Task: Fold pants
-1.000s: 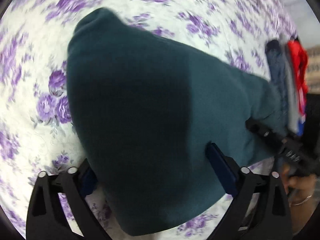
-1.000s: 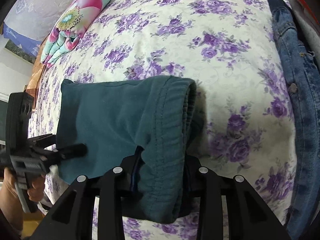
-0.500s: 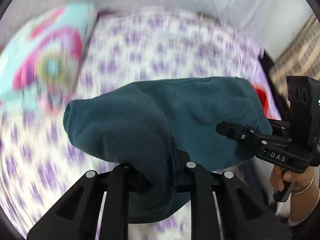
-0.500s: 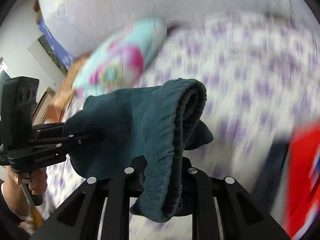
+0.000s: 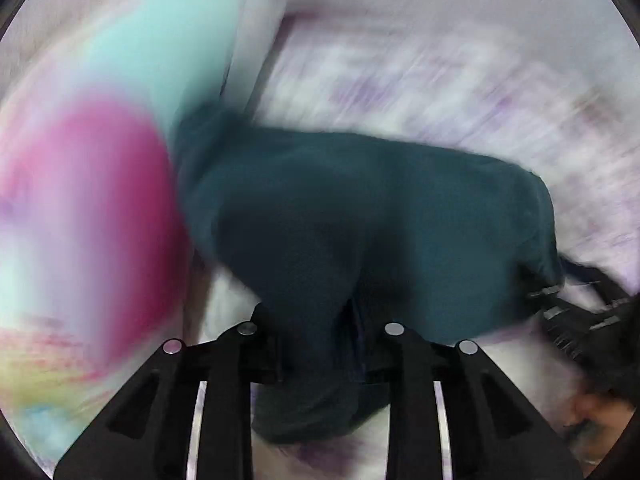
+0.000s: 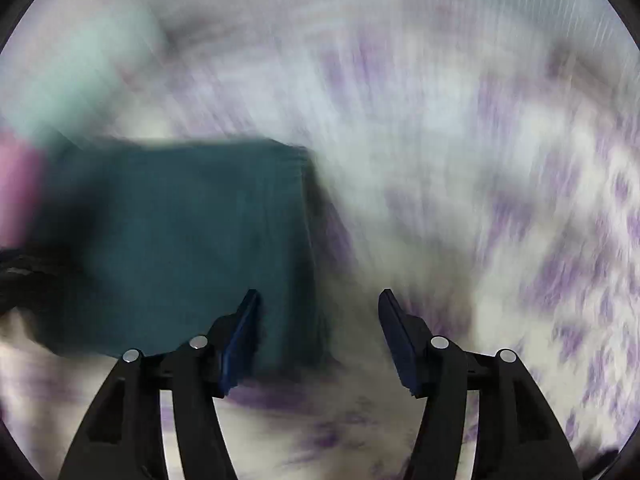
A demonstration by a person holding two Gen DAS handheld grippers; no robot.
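The left gripper [image 5: 320,344] is clamped tight on a thick bunch of the teal pants [image 5: 360,208]; cloth bulges out above and below the pinch, so the grip takes several layers at once, which I judge is meant to keep the folded bundle from opening. The right gripper [image 6: 318,332] stands with its two fingers spread wide and nothing between them. Its left finger [image 6: 240,340] sits at the near corner of the pants [image 6: 180,240], touching or just beside the fabric; the blur makes it hard to tell which. I read that as the right side having let go, leaving the left to carry or steady the cloth alone.

Outward from the fingers, the pants look like a compact, squarish folded block in the right wrist view, with a fairly crisp edge on its right side, lying on or just above the floral bedsheet [image 6: 500,200]. In the left wrist view the same bundle spreads away from the clamp toward a bright pillow [image 5: 100,200] in pink and aqua, which it seems to reach or overlap. The other gripper shows dimly at the bundle's far right. Everything but the grippers is smeared, so finer detail is lost. The fold looks nearly complete.
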